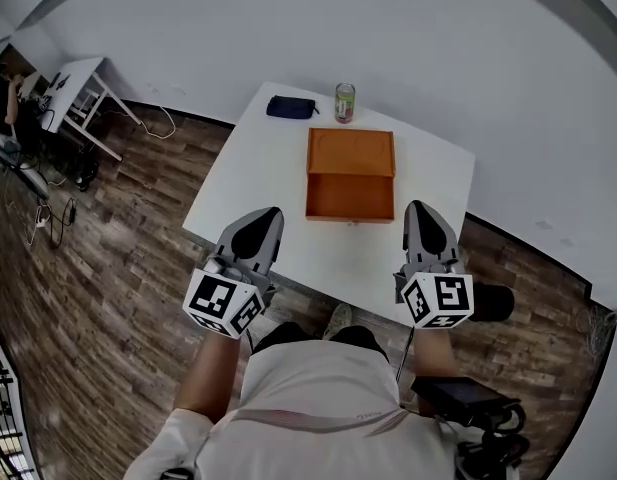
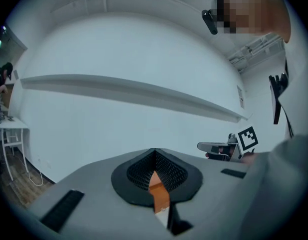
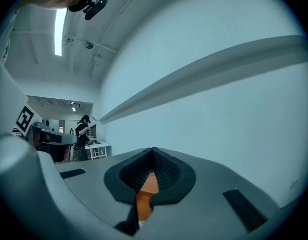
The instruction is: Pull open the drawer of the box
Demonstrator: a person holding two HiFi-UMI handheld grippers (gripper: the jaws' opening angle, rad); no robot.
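An orange box [image 1: 350, 153] stands in the middle of the white table [image 1: 258, 158]. Its nearer part is a darker orange with a small knob [image 1: 350, 222] at the front edge; I cannot tell how far the drawer is out. My left gripper [image 1: 273, 211] hovers over the table's near edge, left of the box and apart from it, shut and empty. My right gripper [image 1: 418, 205] hangs right of the box's front corner, also shut on nothing. In each gripper view, a sliver of orange shows below the closed tips of the left gripper [image 2: 154, 151] and the right gripper [image 3: 152, 150].
A green can [image 1: 345, 102] and a dark blue pouch [image 1: 290, 107] sit at the table's far edge behind the box. A white desk [image 1: 78, 86] stands far left on the wooden floor. A black device [image 1: 463, 398] lies on the floor near my right side.
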